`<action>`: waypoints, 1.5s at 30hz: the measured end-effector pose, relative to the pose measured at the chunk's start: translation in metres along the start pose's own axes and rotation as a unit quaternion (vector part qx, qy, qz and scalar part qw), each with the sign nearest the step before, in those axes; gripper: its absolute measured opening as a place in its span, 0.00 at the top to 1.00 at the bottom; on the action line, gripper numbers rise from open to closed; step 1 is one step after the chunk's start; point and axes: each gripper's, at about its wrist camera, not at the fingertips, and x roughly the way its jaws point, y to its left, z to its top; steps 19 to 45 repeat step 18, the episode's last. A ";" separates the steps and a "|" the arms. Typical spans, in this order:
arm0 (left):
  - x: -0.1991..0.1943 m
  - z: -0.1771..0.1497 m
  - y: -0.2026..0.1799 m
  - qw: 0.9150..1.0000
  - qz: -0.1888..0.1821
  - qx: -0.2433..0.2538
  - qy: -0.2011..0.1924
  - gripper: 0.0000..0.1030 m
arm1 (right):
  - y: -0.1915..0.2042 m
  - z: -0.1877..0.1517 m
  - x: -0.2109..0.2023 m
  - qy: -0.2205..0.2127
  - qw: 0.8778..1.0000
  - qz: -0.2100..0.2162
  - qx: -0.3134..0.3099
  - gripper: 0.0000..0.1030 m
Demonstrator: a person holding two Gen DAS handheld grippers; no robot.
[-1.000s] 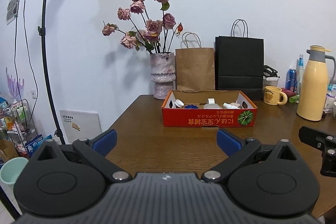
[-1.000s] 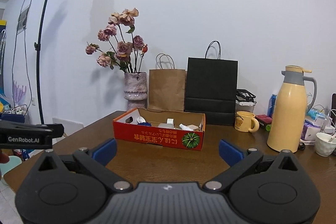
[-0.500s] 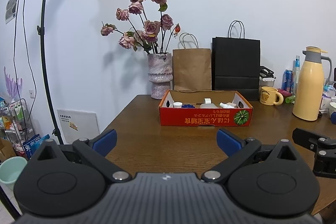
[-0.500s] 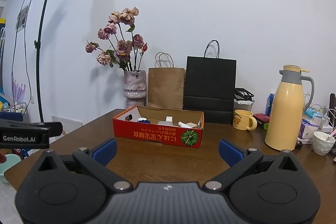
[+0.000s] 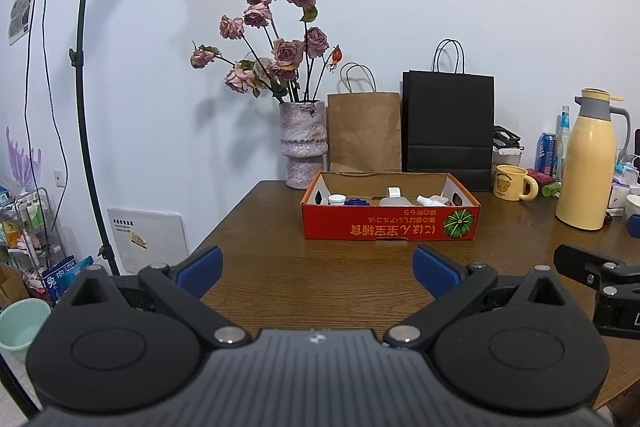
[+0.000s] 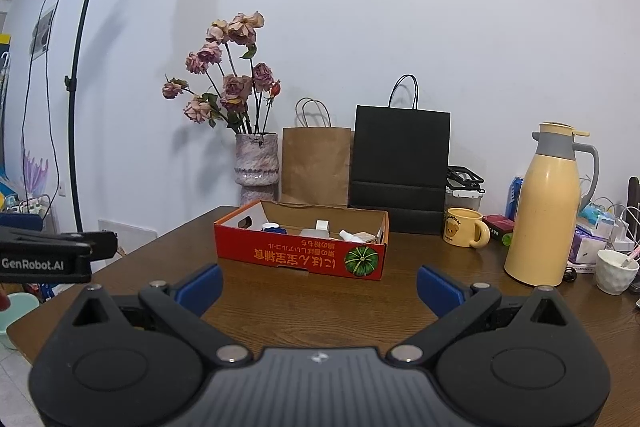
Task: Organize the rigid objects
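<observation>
Left hand-held gripper (image 5: 316, 263) held low over the near part of a brown wooden table (image 5: 280, 267), blue-tipped fingers (image 5: 198, 265) spread wide with nothing between them. Right hand-held gripper (image 6: 320, 281) likewise spread wide and empty, poised over the near edge of the same table, just to the right of the left one. Beyond both, near the middle of the table, a shallow red cardboard box (image 5: 390, 225) printed with upside-down lettering and a green pumpkin picture. Inside the box, several small rigid items: a white-capped jar (image 5: 337, 199) at the left end, a dark blue round piece (image 5: 357, 202) beside it, a clear bottle with a white cap (image 5: 394, 198) in the middle, a small white spray bottle lying down (image 5: 430, 201) toward the right; finer details too small to tell. At the far edge against a white wall, from left to right: a mottled pink vase of faded roses (image 5: 303, 145), a brown paper bag (image 5: 364, 131), a black paper bag (image 5: 448, 127). Further right, a yellow mug with a bear face (image 5: 510, 183), then a tall cream thermos jug with a grey collar (image 5: 588, 163), with cans and small clutter behind. Off the left side of the table, a black light stand (image 5: 82, 87) rising from the floor.
</observation>
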 end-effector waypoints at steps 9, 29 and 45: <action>0.001 0.000 -0.001 1.000 0.004 -0.001 -0.001 0.00 | 0.000 0.000 0.000 0.000 1.000 0.000 0.000 0.00; 0.000 0.000 -0.001 1.000 -0.002 0.001 -0.005 0.00 | 0.001 0.000 0.000 0.000 1.000 0.000 0.000 0.00; 0.000 0.000 -0.001 1.000 -0.002 0.001 -0.005 0.00 | 0.001 0.000 0.000 0.000 1.000 0.000 0.000 0.00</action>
